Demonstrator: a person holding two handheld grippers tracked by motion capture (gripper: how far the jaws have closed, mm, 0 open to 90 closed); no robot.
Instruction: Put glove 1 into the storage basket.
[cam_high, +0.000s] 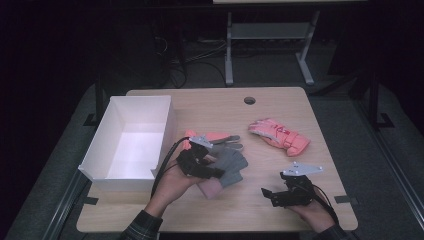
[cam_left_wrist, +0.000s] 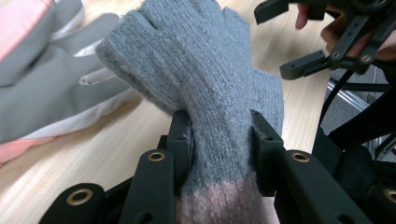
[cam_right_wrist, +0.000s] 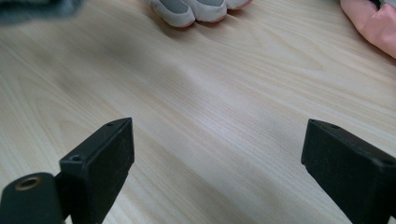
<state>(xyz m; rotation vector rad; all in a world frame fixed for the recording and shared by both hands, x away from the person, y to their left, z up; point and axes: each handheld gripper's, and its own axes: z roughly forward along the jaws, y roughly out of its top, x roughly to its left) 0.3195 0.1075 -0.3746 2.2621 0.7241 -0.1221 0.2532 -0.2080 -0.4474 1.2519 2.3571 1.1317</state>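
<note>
Grey knit glove (cam_left_wrist: 205, 79) pinched at the wrist, just above its pink cuff (cam_left_wrist: 219, 205), between the two black jaws of the left gripper (cam_left_wrist: 219, 140). Clamped tight, wool bulging out at both sides of the jaws. Seen from above, lying near the middle of the table (cam_high: 280, 210), fingers fanned away from the person, cuff (cam_high: 210, 188) poking out toward the near edge. Wrist part lost under the left gripper (cam_high: 200, 162) and the hand (cam_high: 172, 182) behind it. Cannot tell from above whether lifted or resting on the wood.

Just beyond the grey glove, touching or nearly so: a second glove (cam_high: 217, 139), pink with grey fingers, half covered by the gripper's grey plate. Same one in the left gripper view (cam_left_wrist: 51, 88), cut off at the left edge, blurred up close.

Further right of the grey glove, well apart: a pink padded glove (cam_high: 280, 136), flat on the wood, alone. Fingertips (cam_right_wrist: 196, 9) peeking in at the top of the right gripper view, pink cuff (cam_right_wrist: 369, 23) clipped by the corner.

Right of the grey glove, near the table's front edge: right gripper (cam_high: 272, 194), jaws spread wide, nothing between them but bare wood. Hand behind it partly cut off by the bottom edge.

Left of the grey glove: white box (cam_high: 95, 165), open-topped, at the table's left side. Background beyond the table dark, hard to read.
</note>
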